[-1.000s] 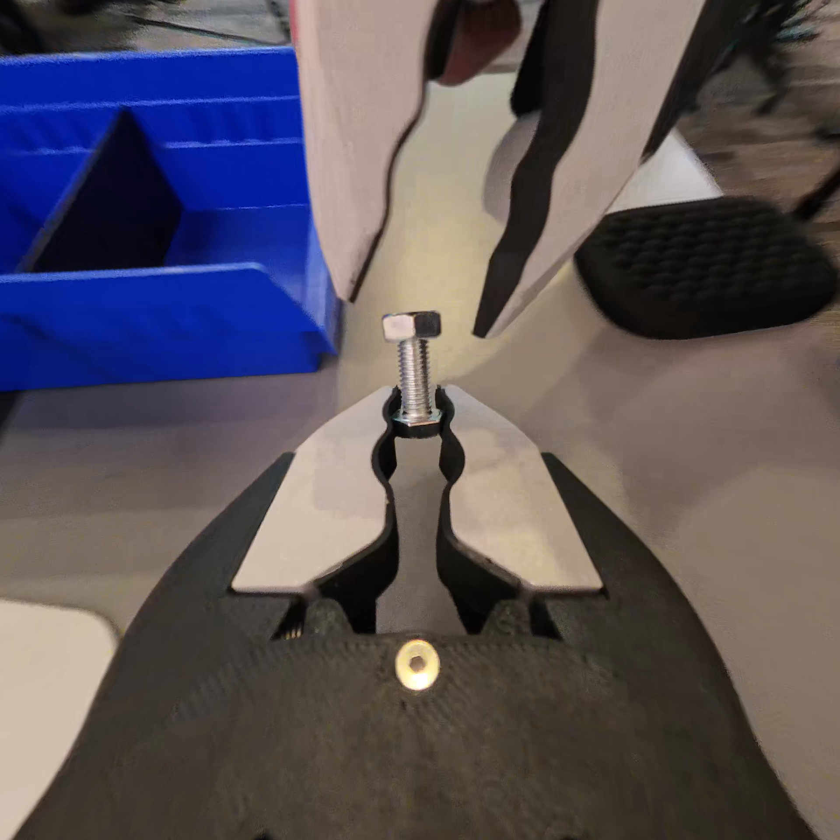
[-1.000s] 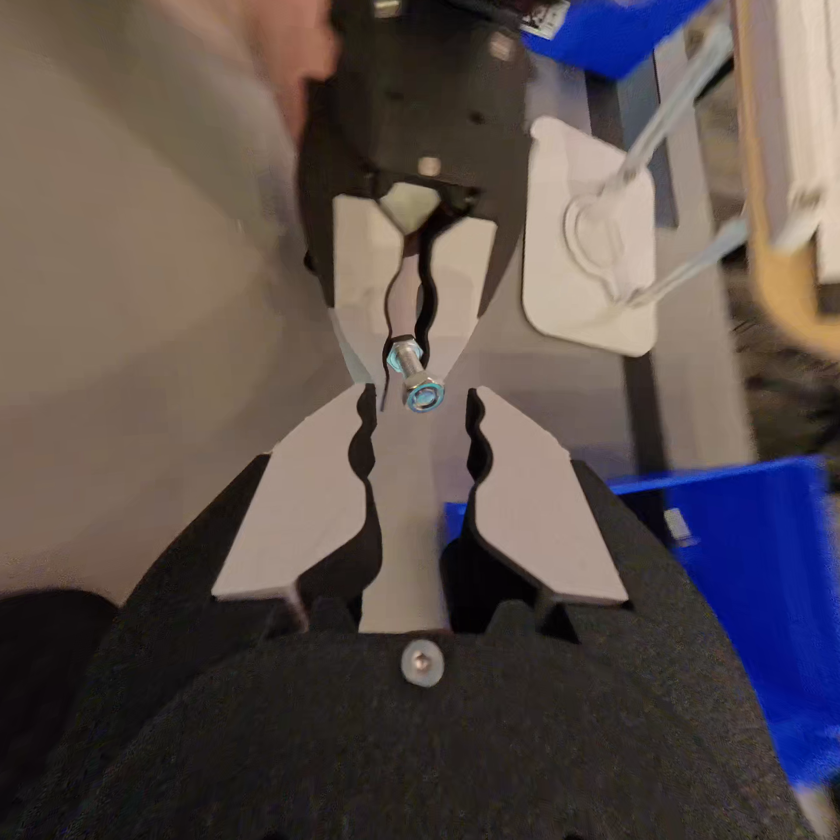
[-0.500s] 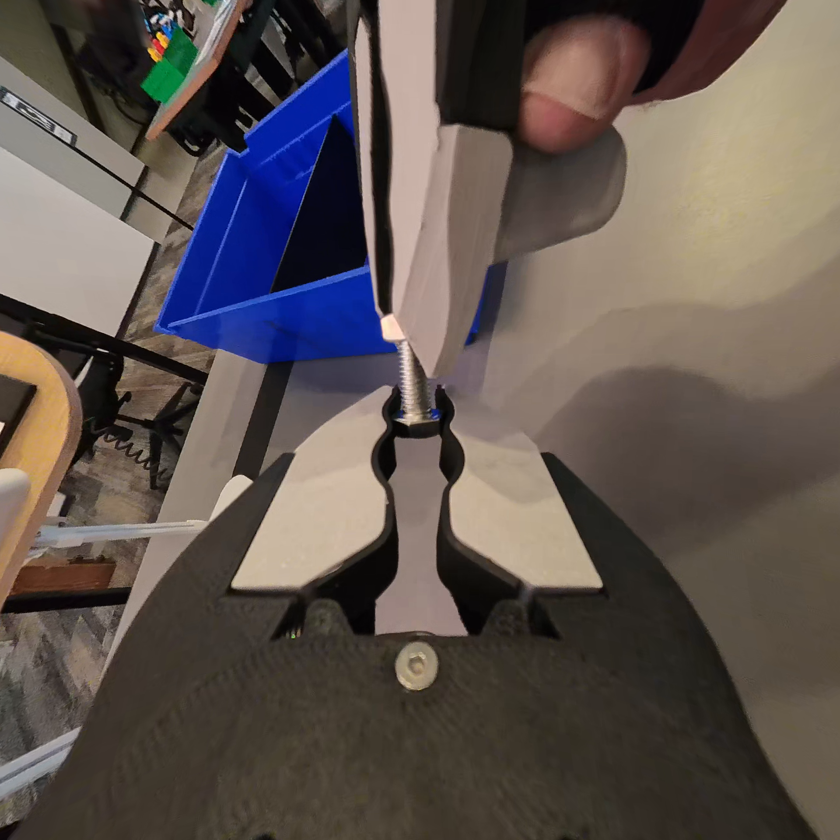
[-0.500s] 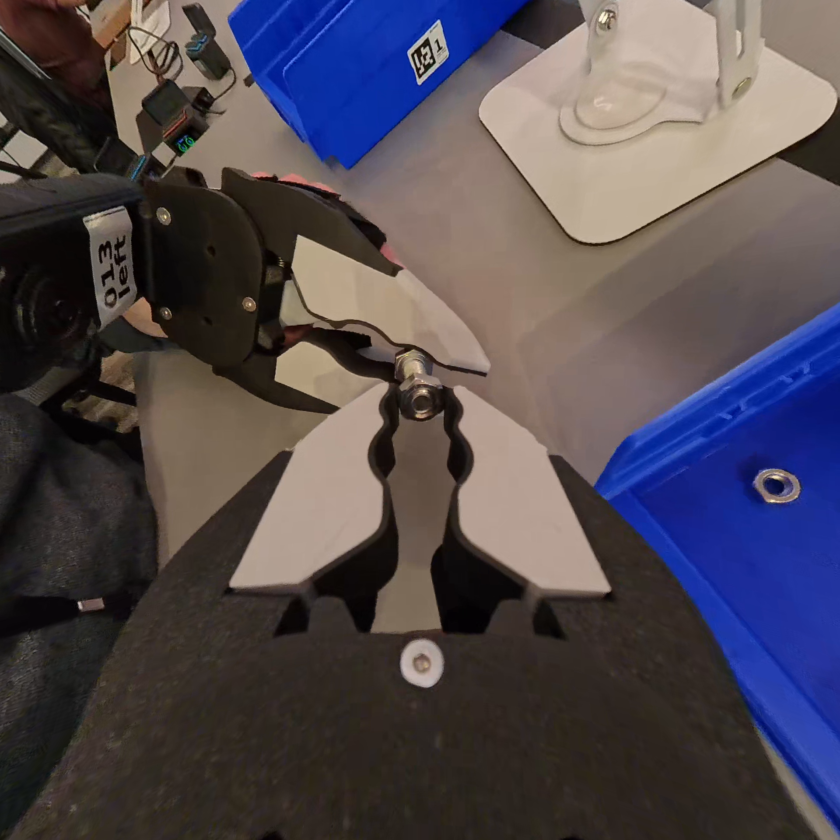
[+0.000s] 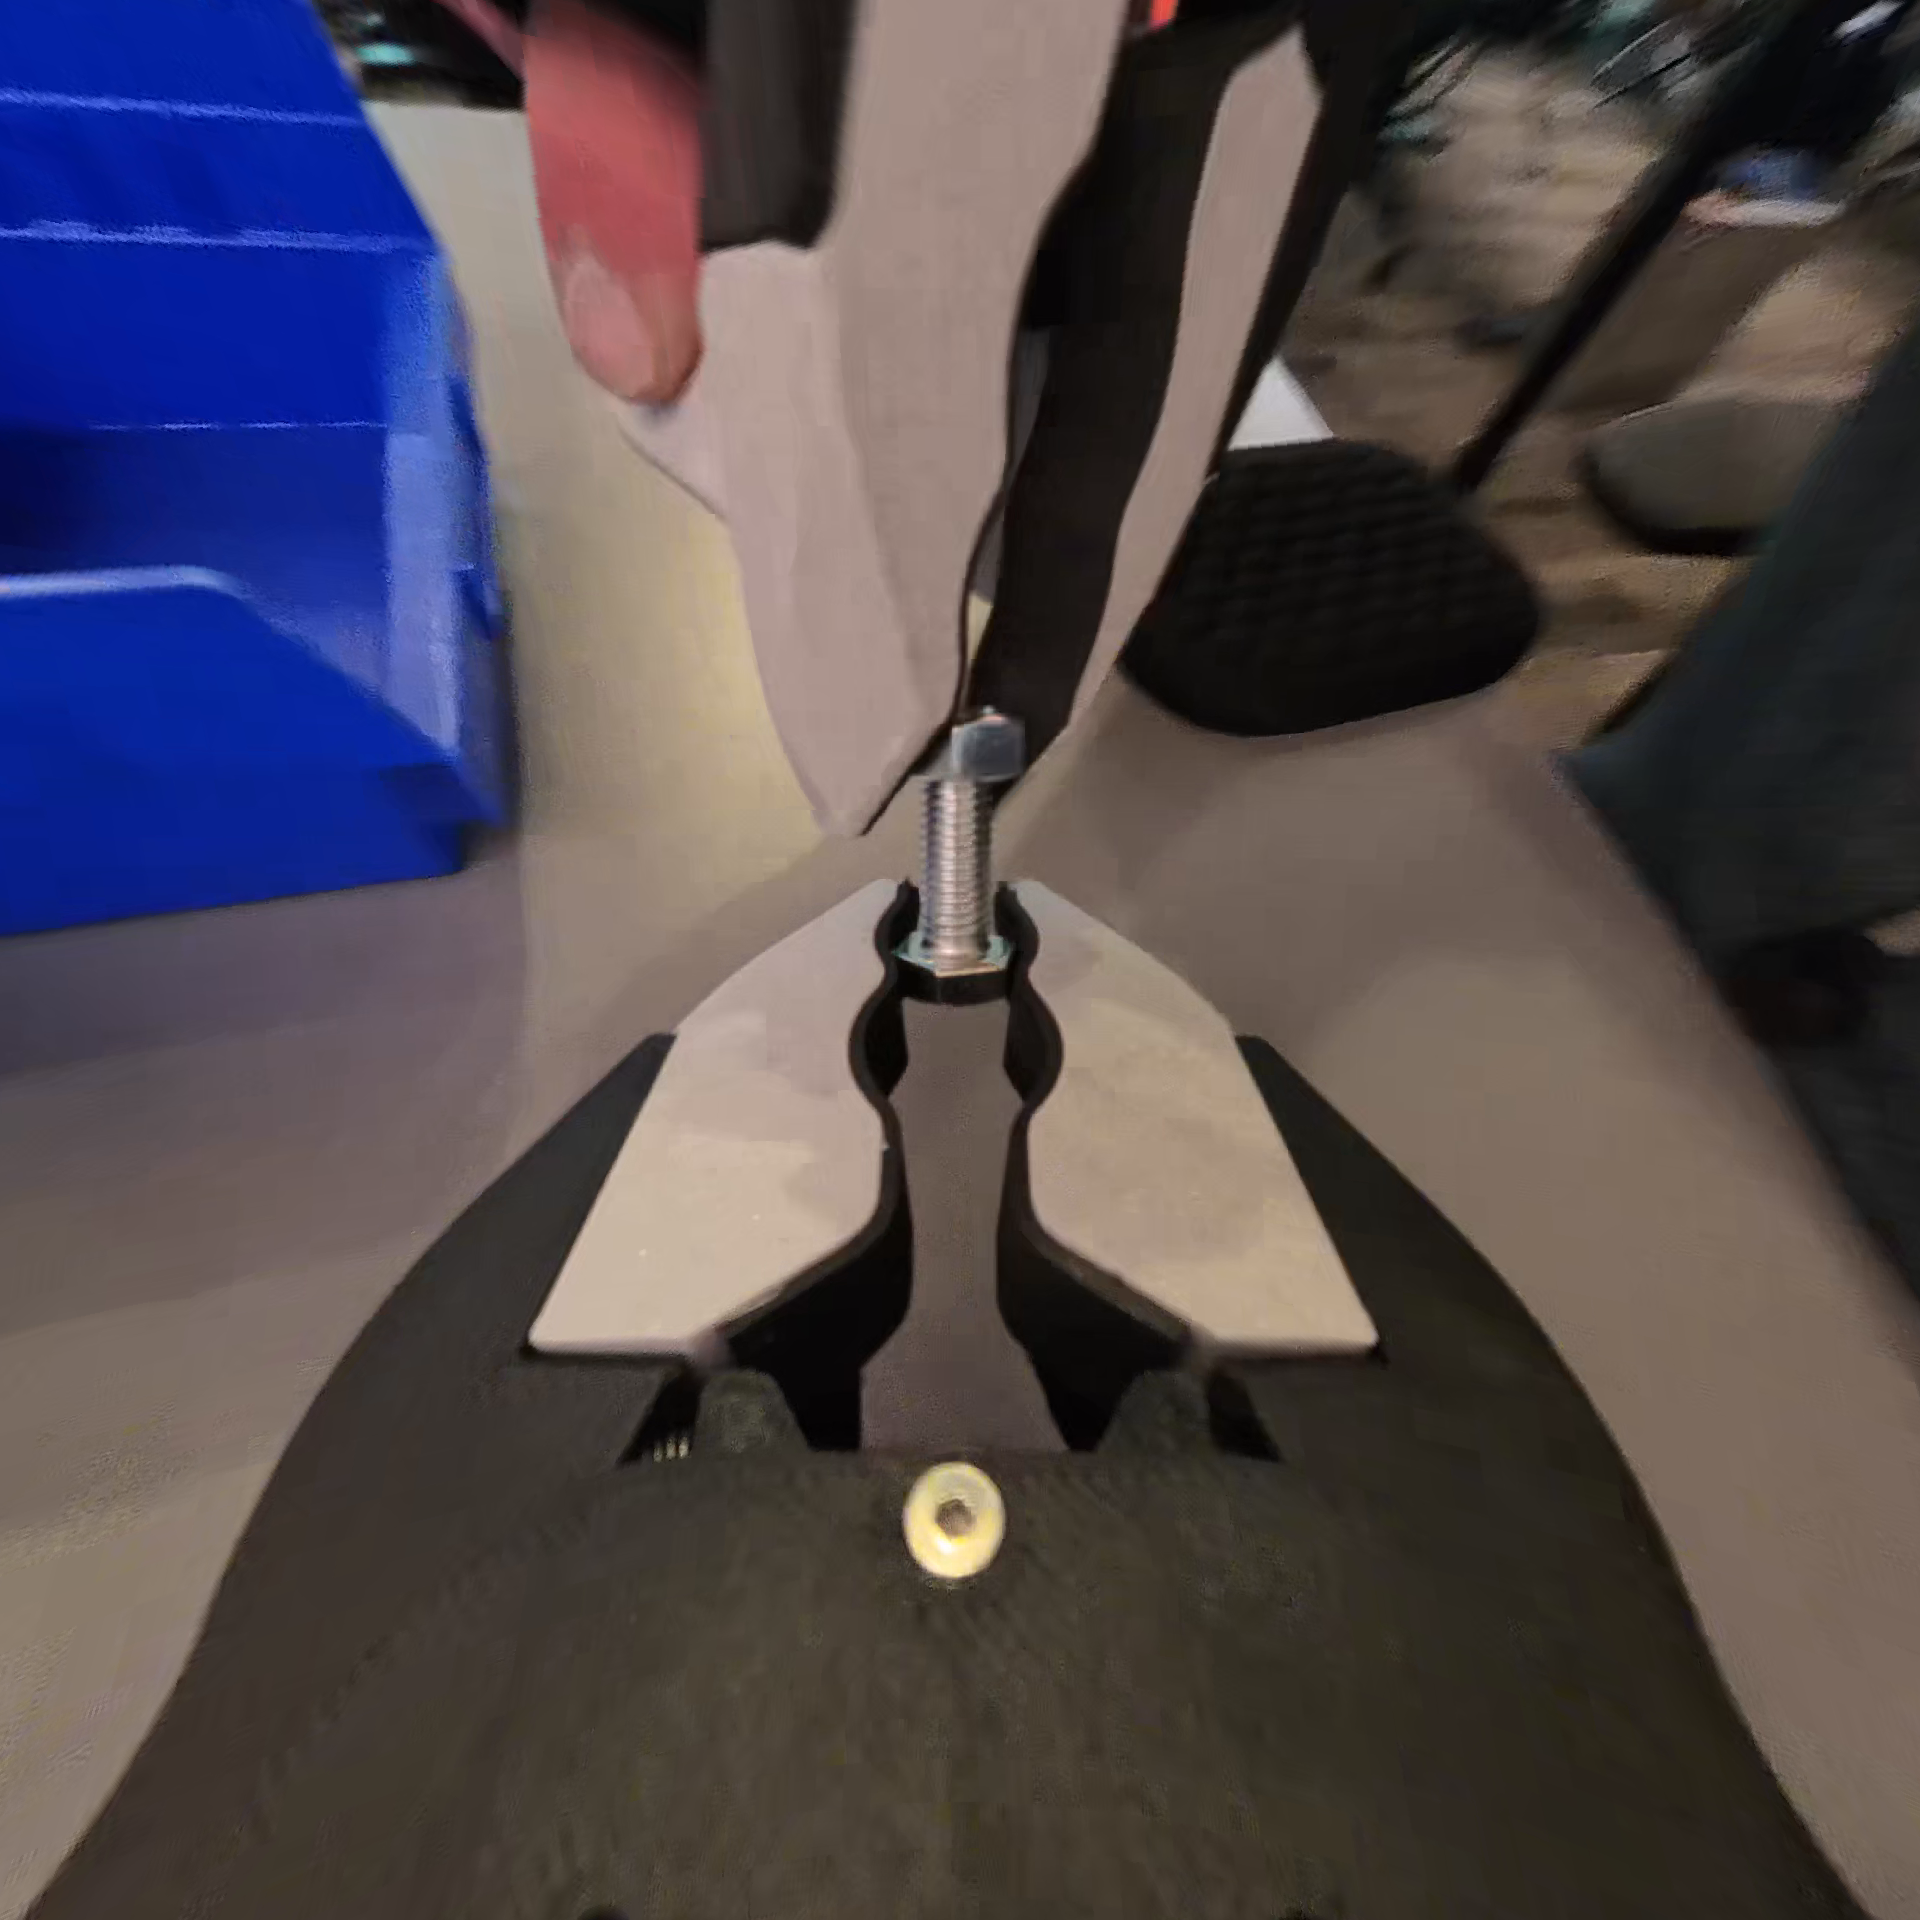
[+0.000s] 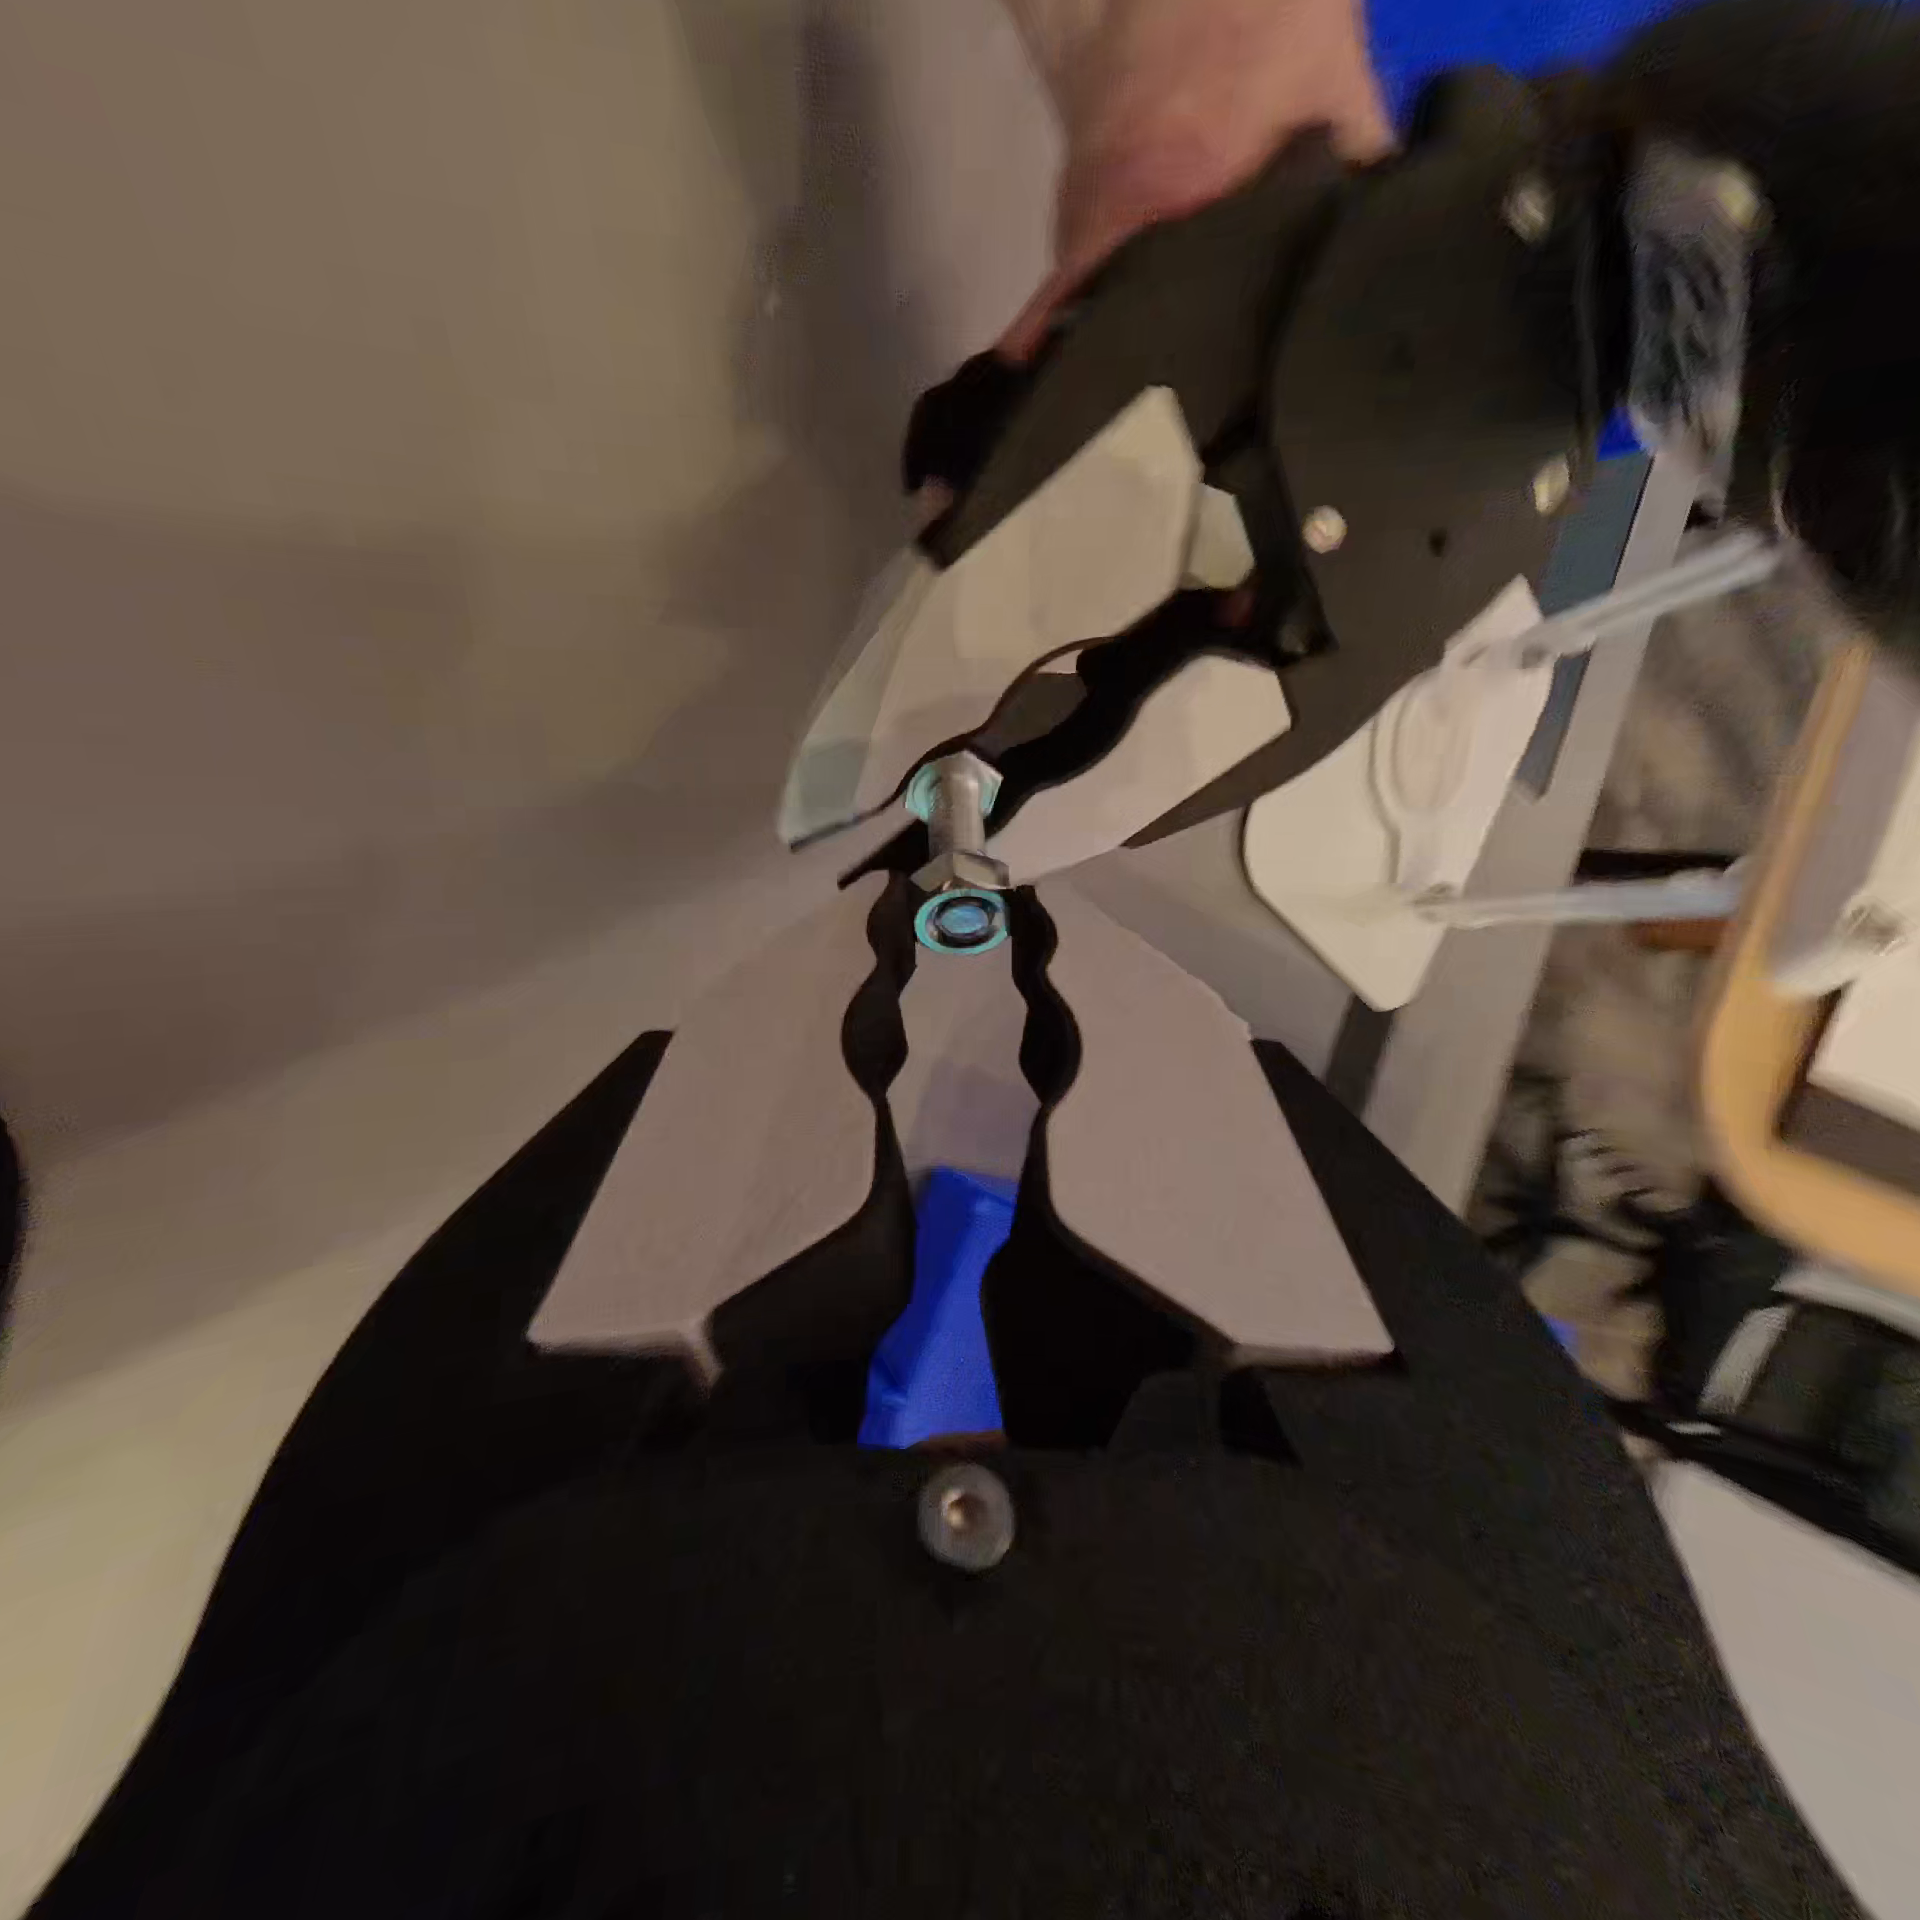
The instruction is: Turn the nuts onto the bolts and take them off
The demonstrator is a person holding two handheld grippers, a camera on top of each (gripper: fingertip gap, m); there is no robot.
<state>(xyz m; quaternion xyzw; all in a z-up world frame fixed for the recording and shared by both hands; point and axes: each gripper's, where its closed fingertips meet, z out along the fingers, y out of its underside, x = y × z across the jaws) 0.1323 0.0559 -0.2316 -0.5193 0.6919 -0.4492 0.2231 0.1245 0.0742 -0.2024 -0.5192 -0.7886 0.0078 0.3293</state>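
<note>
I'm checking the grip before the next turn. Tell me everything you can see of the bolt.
The bolt is shiny, silver-coloured metal with a hex head and a threaded shank, held off the table between the two grippers. In the left wrist view it stands upright, head on top. The left gripper is shut on the nut threaded near the shank's lower end. The right gripper is shut on the head. Part of the threaded shank between them shows bare.
</note>
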